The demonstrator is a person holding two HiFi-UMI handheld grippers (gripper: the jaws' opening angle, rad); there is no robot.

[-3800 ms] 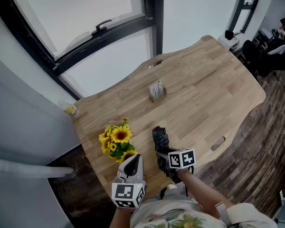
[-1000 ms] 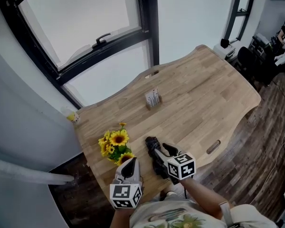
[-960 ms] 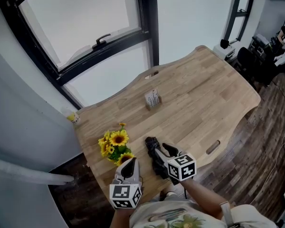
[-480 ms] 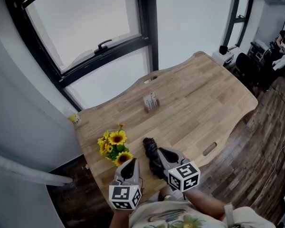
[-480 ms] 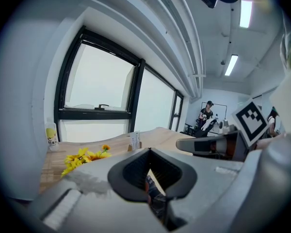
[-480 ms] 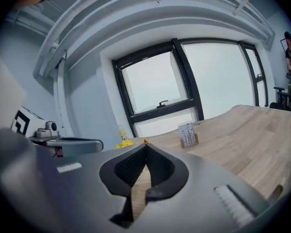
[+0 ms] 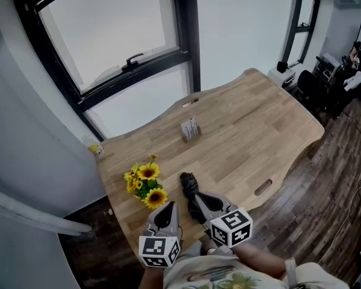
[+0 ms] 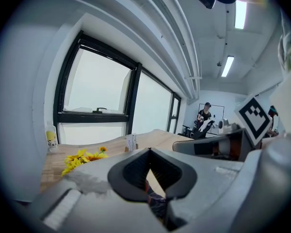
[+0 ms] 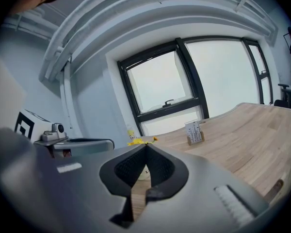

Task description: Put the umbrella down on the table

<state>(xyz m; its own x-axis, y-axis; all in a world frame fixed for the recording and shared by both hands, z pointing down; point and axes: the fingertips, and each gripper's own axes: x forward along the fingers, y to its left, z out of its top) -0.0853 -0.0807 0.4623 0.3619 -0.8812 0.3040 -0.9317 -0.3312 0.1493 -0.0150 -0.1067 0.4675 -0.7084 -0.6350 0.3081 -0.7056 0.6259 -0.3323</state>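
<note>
The umbrella [image 7: 191, 191] lay on the surface [image 7: 253, 125] beside the sunflowers [image 7: 145, 182], apparently delivered, so the left hand-held gripper [image 7: 166, 205] and right hand-held gripper [image 7: 203, 198] hovered closed, empty.

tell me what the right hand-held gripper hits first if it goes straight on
Probably the sunflowers: in its own view they line up with the shut tips of the right hand-held gripper. Depth is unclear; the umbrella lies nearby.

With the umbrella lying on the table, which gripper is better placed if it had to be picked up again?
Right, probably. The right gripper sits at the near end of the umbrella, roughly in line with it, jaws shut and empty. The left gripper is off to the side, by the sunflowers.
</note>
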